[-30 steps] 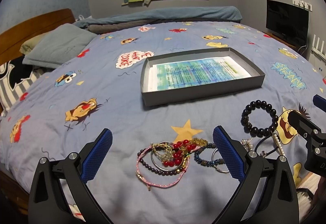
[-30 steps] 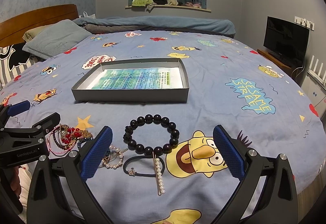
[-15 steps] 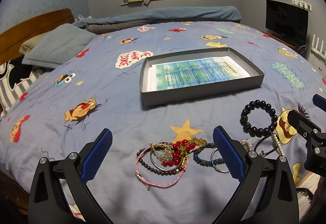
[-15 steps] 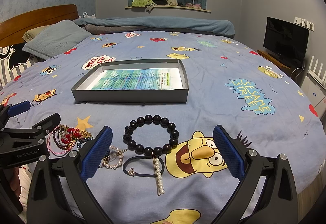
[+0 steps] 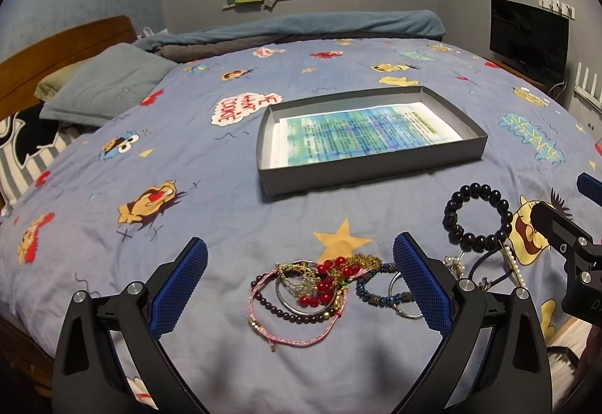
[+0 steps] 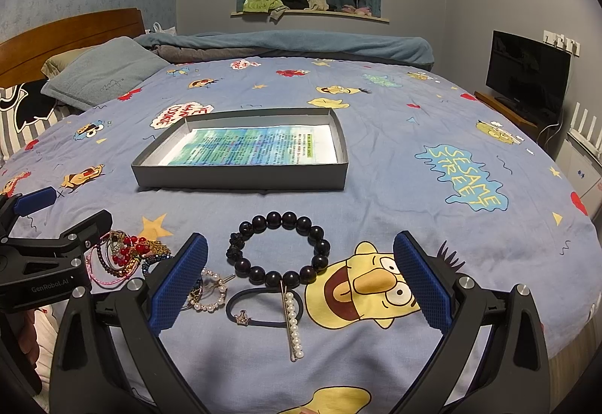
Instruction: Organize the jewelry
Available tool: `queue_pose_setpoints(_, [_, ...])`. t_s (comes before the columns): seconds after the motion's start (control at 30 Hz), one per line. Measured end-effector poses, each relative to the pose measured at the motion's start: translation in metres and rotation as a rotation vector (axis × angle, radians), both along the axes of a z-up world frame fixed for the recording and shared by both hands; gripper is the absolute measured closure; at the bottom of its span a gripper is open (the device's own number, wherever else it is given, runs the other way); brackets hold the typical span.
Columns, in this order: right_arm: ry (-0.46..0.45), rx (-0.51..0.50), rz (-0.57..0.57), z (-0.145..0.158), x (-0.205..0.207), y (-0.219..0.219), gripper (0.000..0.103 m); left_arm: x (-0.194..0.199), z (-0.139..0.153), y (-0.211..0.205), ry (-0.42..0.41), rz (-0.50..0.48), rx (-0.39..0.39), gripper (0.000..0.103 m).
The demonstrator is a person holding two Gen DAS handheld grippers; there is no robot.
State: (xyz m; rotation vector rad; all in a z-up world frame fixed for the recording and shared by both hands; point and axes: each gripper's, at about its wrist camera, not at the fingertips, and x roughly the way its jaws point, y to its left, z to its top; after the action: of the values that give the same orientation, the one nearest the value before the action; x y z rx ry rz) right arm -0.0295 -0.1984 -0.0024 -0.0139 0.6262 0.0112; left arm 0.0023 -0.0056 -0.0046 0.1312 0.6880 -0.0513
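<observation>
My left tongs [image 5: 300,286] hang wide apart over the tangle of bracelets [image 5: 312,291] on the bedspread [image 5: 210,218], holding nothing. That heap lies between the two blue pads, near the bed's front edge. It looks like a pink cord bracelet, a dark purple bead strand, a red bead bracelet, a thin silver bangle and some gold chain, all knotted through one another. I judge it light and limp except the bangle, which is stiff and will slide on rubber. Pinching the middle would likely lift the whole clump, and the fine chain could snag. A loose outer loop of cord seems the safest place to take hold.

Just right of it sits a dark blue beaded bracelet [image 5: 380,289] with a plain metal ring beside it.

Further right, my right tongs [image 6: 300,286] are also spread wide and empty. Ahead of them lies the black bead bracelet [image 6: 280,250], round and open, with large hard beads on what is probably elastic. I would grip across one side of the ring, bead between the pads. Touching its near edge is a pearl hair clip [image 6: 292,323], rigid and thin, crossing a dark hair tie [image 6: 256,306]. A small pearl hoop [image 6: 210,291] sits by the left pad.

The grey box lid [image 6: 240,178] lined with a printed sheet waits beyond, well apart from everything and with no jewellery in it.
</observation>
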Motion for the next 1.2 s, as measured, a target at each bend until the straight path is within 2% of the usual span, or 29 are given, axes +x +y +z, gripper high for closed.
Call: queue_pose_setpoints(1.2, [0.010,0.000,0.004,-0.007,0.005,0.001,0.005,0.003,-0.012,-0.004,0.018,-0.003,0.004,0.005])
